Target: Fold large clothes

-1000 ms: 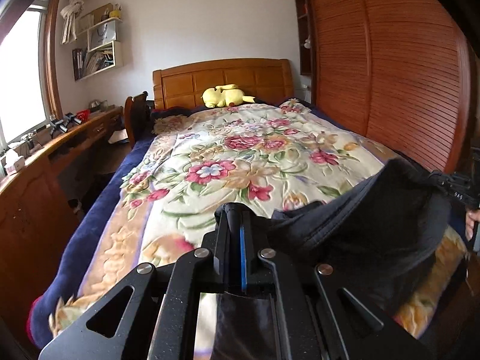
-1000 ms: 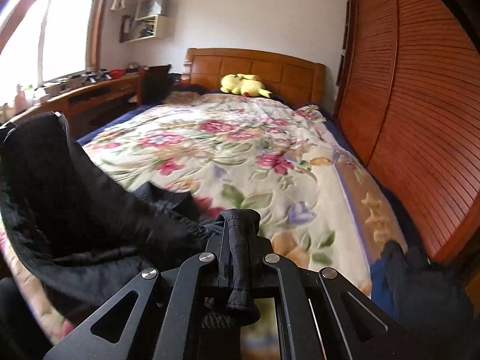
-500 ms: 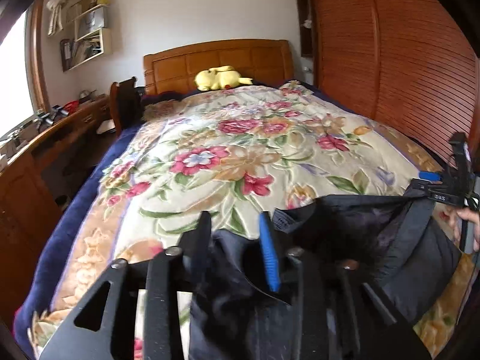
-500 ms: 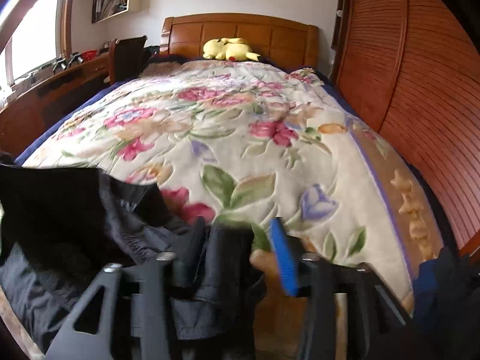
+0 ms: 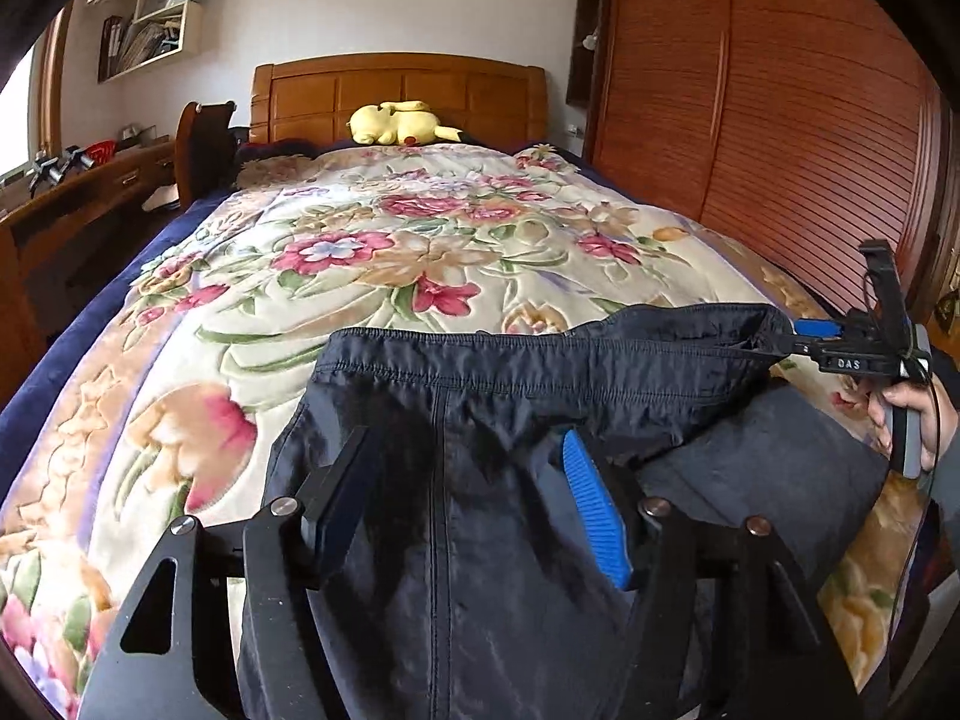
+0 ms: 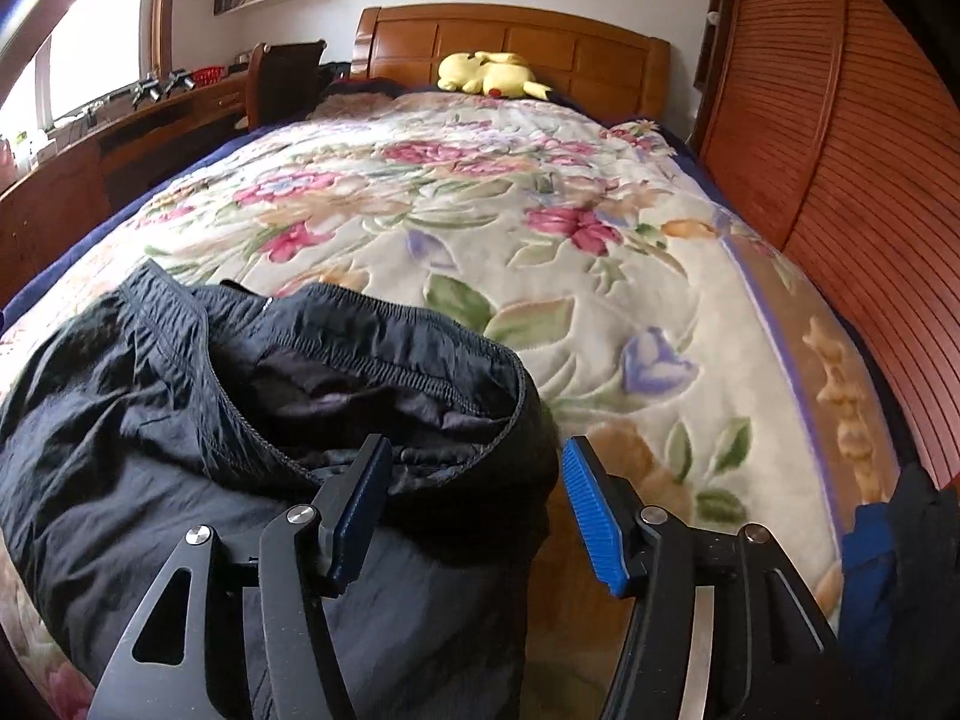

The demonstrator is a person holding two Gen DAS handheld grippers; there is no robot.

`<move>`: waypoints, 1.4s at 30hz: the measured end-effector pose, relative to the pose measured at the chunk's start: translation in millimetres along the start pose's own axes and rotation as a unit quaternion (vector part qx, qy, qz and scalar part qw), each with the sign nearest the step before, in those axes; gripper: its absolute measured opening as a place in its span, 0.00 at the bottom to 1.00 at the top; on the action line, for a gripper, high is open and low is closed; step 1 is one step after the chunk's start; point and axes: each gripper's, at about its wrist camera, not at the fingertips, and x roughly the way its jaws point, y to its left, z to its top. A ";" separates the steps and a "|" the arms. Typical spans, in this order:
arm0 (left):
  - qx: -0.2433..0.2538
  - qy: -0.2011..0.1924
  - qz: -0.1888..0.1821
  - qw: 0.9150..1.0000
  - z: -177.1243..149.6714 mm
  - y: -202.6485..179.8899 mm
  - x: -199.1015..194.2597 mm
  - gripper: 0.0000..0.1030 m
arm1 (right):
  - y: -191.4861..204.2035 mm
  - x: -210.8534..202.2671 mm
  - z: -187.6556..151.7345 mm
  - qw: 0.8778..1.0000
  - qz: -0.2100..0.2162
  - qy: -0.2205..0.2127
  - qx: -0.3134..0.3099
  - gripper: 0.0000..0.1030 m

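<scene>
The left gripper is seen with its jaws spread, having just been opening; the dark trousers lie slack beneath and between the blue pads, and no pinch is made on the cloth. The right gripper is likewise spread, its jaws also having just been opening, with the waistband corner of the trousers lying loose between the pads and touched by neither.

From the left wrist view, the trousers are laid on the floral quilt at the foot of the bed, the elastic waistband stretched from 10 o'clock across to 2 o'clock. At 3 o'clock the right gripper is seen at the waistband's far end, its grip held in a hand.

From the right wrist view, the gaping waistband is found at 9 to 12 o'clock of the jaws, bare quilt at 1 o'clock. A yellow plush toy rests at 12 o'clock against the wooden headboard. A slatted wardrobe stands at 2 o'clock, a desk at 10 o'clock.
</scene>
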 end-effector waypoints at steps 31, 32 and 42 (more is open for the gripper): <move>-0.020 0.005 0.005 1.000 -17.7 37.8 -3.1 0.63 | 67.2 52.9 103.2 0.998 -0.055 -0.004 -0.024 0.52; -0.020 0.004 0.006 1.000 -18.2 38.2 -4.5 0.63 | 80.0 51.6 102.7 0.999 -0.039 -0.005 -0.034 0.52; -0.017 0.004 0.015 1.000 -25.2 49.7 -13.2 0.63 | 188.2 72.9 82.7 0.990 0.092 0.053 -0.090 0.52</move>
